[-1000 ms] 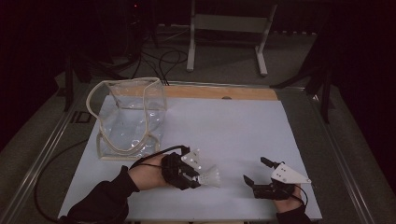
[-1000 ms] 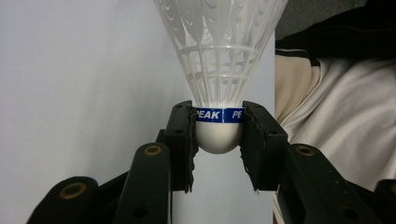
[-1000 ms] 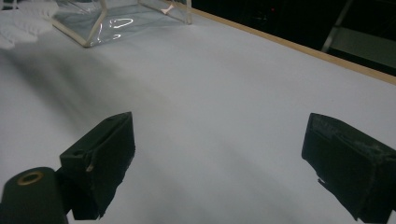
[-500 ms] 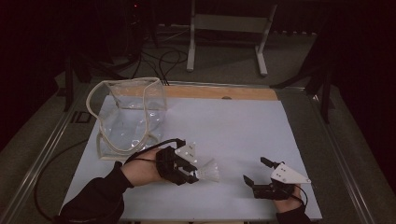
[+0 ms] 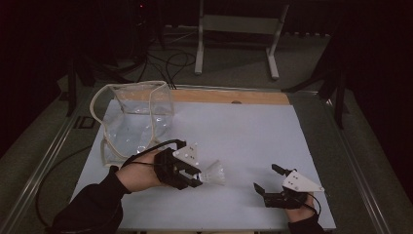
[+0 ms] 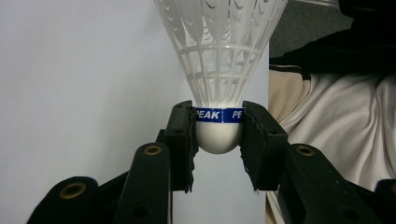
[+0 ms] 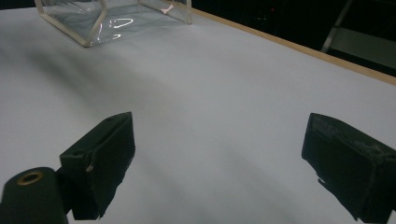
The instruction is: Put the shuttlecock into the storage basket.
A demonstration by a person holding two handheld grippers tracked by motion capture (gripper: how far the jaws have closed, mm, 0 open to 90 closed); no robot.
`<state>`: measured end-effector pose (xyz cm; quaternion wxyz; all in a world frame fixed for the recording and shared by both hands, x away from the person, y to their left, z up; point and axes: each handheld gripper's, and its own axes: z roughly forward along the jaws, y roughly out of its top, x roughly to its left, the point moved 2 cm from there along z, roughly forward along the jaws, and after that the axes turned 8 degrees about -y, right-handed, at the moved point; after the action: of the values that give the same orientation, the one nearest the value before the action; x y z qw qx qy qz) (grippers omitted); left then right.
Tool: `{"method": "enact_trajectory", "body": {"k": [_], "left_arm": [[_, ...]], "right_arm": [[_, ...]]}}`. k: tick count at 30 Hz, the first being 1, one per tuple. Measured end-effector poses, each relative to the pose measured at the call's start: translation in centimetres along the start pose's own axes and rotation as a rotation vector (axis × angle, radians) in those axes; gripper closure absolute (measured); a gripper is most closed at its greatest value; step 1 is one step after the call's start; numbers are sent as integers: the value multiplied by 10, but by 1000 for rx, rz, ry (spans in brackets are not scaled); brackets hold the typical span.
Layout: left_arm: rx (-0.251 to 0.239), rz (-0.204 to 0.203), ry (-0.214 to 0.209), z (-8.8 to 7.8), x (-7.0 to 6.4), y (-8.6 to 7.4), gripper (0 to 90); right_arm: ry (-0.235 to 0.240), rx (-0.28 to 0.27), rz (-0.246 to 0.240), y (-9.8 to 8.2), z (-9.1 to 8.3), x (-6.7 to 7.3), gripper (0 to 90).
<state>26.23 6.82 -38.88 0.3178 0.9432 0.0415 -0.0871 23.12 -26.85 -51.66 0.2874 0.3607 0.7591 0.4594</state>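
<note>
**Left tongs clamp shuttlecock; right tongs wide and empty**

Left tongs hold a white plastic shuttlecock. In the left gripper view the two black pads press on either side of its rounded white cork base, right at the blue band with white lettering. The mesh skirt fans out away from the tongs, toward the top of that view. Grip looks centred, base sits between the pads, not skewed.

Landmark: clear plastic bag with cream trim and handles, standing open on the white tabletop. In the high view the shuttlecock is nearer the person than the bag and a bit to its right, near but not touching it. Skirt points away from the bag, toward the right tongs. Cannot tell from the high view whether the shuttlecock touches the tabletop or is held just above it.

Right tongs are wide apart with nothing between them; the right gripper view shows bare tabletop between the two pads. They sit well to the right of the bag, close to the tabletop's near edge, well apart from the shuttlecock. In the right gripper view the bag shows far off at upper left.
</note>
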Motion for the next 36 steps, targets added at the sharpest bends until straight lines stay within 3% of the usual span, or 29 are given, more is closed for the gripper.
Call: {"method": "enact_trajectory", "body": {"k": [6, 15, 36], "left_arm": [[-29, -8, 12, -11, -2, -4, 672], [-79, -24, 67, -25, -7, -12, 672], [-142, -43, 101, -63, -12, -34, 672]], "right_arm": [[1, 2, 2, 0, 0, 0, 97], [-1, 3, 1, 0, 0, 0, 97], [-2, 2, -2, 0, 0, 1, 96]]}}
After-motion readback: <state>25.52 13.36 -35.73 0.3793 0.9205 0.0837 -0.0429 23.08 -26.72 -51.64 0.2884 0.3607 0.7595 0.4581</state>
